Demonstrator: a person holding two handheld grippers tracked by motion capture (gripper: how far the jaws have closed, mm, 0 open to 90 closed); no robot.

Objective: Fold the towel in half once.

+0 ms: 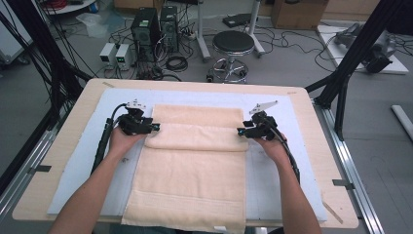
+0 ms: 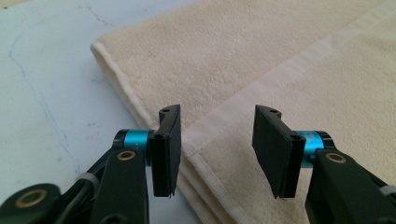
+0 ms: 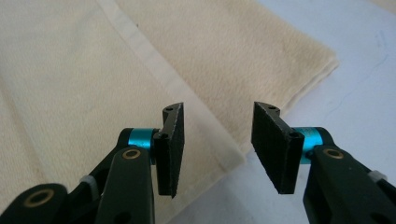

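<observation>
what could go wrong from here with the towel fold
Both the left gripper and right gripper are open at the folded flap's side edges, so the towel is unheld; the flap may spring back. The towel's near end overhangs the table, so it might slide off.

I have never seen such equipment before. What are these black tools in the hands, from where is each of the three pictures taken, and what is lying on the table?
A person sits at a table and holds a hand tool with a two-jaw claw in each hand. The high view looks down from above: the left claw and the right claw sit at the two ends of a fold in a cream towel. The towel lies on a pale blue mat, with its far part folded toward the person. The other two pictures come from small cameras on the tools, each looking along its own jaws. Both claws, left and right, stand open over the fold's corners; nothing is held.
</observation>
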